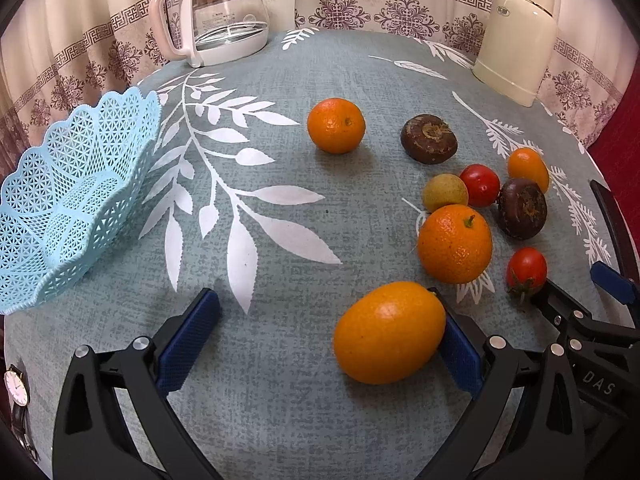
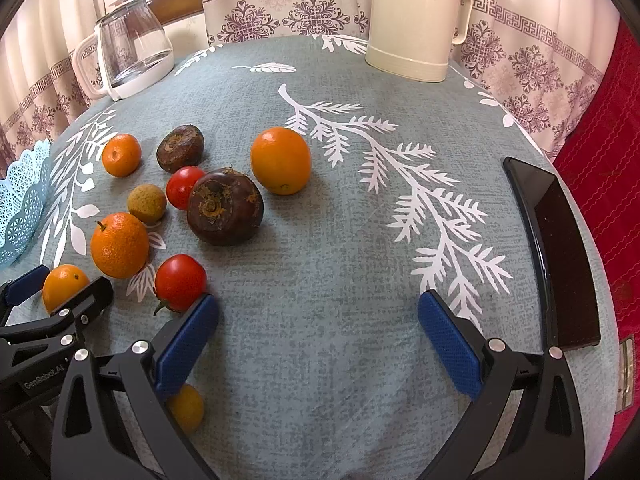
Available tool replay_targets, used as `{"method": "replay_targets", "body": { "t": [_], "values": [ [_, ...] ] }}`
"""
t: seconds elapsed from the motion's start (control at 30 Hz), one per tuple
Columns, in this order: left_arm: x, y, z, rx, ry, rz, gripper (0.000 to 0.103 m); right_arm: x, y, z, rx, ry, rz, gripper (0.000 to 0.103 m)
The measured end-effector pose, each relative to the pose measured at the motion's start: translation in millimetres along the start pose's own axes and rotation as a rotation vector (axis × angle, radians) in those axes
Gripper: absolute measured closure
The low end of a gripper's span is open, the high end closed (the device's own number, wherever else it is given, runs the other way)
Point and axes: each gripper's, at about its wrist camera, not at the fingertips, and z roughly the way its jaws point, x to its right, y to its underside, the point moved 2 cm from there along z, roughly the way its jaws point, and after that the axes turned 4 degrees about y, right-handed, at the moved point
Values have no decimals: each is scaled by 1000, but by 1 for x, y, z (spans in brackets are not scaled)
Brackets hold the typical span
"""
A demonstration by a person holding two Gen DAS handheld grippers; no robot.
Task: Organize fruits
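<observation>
My left gripper (image 1: 320,304) is open, low over the table. An oval orange kumquat (image 1: 390,332) lies between its fingers, against the right pad (image 1: 460,356) and well apart from the left pad. The right wrist view shows the same kumquat (image 2: 64,286) inside the left gripper (image 2: 60,285). My right gripper (image 2: 320,308) is open with nothing between its fingers; its left fingertip touches a red tomato (image 2: 180,282). A light blue lattice basket (image 1: 60,200) stands empty at the left. Mandarins (image 1: 455,243) (image 1: 336,125), brown water chestnuts (image 1: 429,139) (image 1: 522,208), a longan (image 1: 445,193) and another tomato (image 1: 480,185) lie loose.
A glass kettle (image 1: 224,8) and a cream thermos (image 1: 520,36) stand at the table's far edge. A dark phone (image 2: 560,248) lies at the right edge. A small yellow fruit (image 2: 186,406) sits under my right gripper's left finger. A wristwatch (image 1: 16,388) lies at the near left.
</observation>
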Motion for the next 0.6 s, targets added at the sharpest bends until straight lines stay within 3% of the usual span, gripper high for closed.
{"method": "replay_targets", "body": {
  "t": [0.6],
  "values": [
    [0, -1, -2, 1, 3, -1, 2, -4, 3, 1, -2, -5, -16, 5]
  ]
}}
